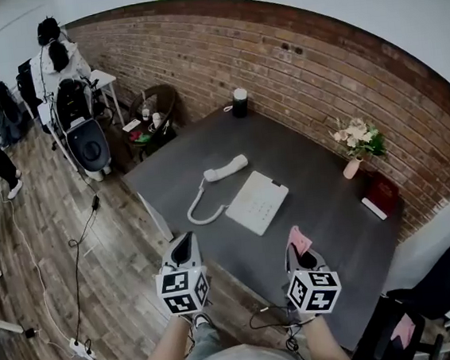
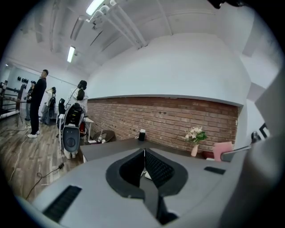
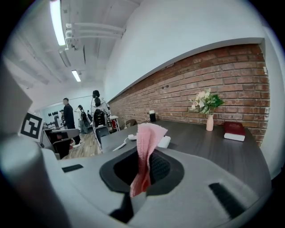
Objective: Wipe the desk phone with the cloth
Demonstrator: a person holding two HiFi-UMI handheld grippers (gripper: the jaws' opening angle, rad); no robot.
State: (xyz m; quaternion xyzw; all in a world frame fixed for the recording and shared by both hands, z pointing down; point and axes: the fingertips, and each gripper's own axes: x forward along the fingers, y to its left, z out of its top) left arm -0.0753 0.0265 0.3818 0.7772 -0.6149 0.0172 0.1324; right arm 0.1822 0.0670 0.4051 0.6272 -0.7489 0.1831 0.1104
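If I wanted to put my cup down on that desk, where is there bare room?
Widest bare patch: between the phone base and the flower vase, running back to the black cylinder. The near right corner, nearer than the red book, is bare too. Crowded: left of the base, where handset and cord lie.

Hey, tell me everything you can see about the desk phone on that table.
The desk phone is white and looks like plastic. Its flat, roughly square base lies at an angle near the middle of the dark grey desk. Its handset is off the base and rests on the desk just beyond it. A white cord joins the two, looping out to the left. Only the desk touches it.
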